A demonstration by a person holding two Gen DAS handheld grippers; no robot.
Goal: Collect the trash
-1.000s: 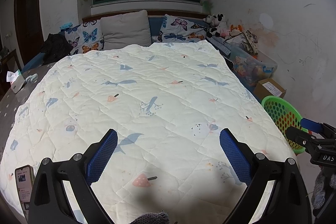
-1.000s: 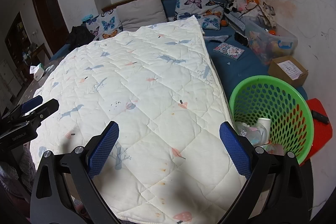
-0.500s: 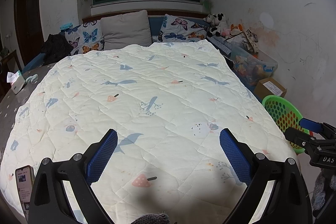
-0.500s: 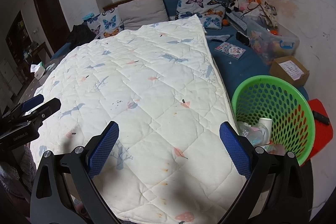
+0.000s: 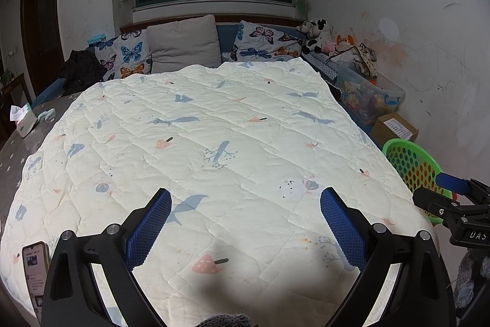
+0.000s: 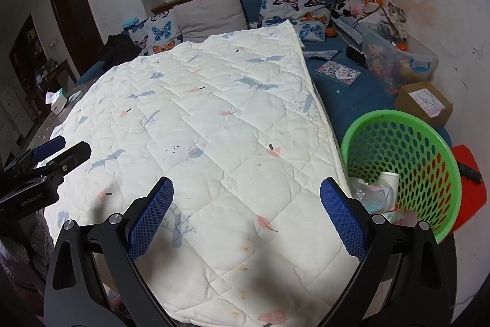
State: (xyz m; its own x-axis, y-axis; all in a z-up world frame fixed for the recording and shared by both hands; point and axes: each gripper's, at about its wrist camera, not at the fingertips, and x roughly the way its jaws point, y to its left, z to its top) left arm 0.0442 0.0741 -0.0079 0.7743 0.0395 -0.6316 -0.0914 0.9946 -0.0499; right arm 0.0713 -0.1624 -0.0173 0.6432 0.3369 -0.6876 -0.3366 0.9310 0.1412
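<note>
A green perforated basket (image 6: pixel 407 170) stands on the bed's right side, beside the white quilt (image 6: pixel 214 127). It holds a white paper cup (image 6: pixel 389 180) and crumpled plastic wrappers (image 6: pixel 367 198). The basket also shows at the right edge of the left wrist view (image 5: pixel 410 164). My left gripper (image 5: pixel 245 222) is open and empty above the quilt's near end. My right gripper (image 6: pixel 246 219) is open and empty above the quilt, just left of the basket. Each gripper shows in the other's view: the right one (image 5: pixel 450 198) and the left one (image 6: pixel 46 161).
A phone (image 5: pixel 35 262) lies at the quilt's near left corner. A tissue box (image 5: pixel 26 124) sits on the grey sheet at left. Pillows (image 5: pixel 183 43) line the headboard. A clear toy bin (image 6: pixel 398 63), cardboard box (image 6: pixel 424 101), booklet (image 6: pixel 338 72) and red item (image 6: pixel 470 189) lie at right.
The right wrist view has shifted slightly, so the basket sits a little lower right in frame. Both grippers stay open and empty. The left view is nearly unchanged.
</note>
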